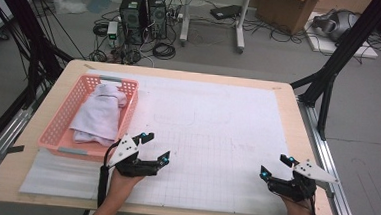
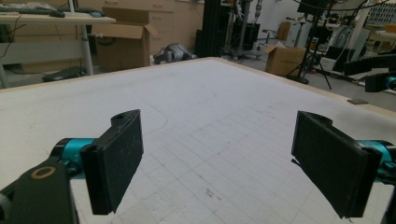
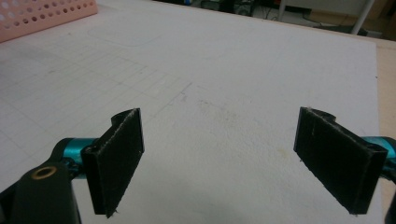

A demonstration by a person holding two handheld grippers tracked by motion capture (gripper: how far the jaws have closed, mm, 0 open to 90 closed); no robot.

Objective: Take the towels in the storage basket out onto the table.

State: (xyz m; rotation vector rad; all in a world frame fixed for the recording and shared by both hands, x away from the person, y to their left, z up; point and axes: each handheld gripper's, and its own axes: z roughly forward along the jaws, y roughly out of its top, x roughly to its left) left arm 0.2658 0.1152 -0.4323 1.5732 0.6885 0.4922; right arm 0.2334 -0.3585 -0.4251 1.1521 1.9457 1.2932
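Note:
A pink plastic basket (image 1: 62,124) stands at the table's left side with a pale lilac cloth (image 1: 100,114) bundled inside. My left gripper (image 1: 156,148) hovers just right of the basket's near corner, jaws wide apart and nothing between them. My right gripper (image 1: 275,166) rests near the front right of the table, also open and empty. In the left gripper view, the left gripper (image 2: 217,161) faces bare gridded mat. In the right gripper view, the right gripper (image 3: 218,158) looks over the mat toward a corner of the basket (image 3: 42,14).
A white gridded mat (image 1: 212,134) covers most of the wooden table (image 1: 304,139). A grey sheet (image 1: 59,177) lies in front of the basket. Black frame posts (image 1: 331,71) stand beside the table; computers, cables and cardboard boxes sit on the floor behind.

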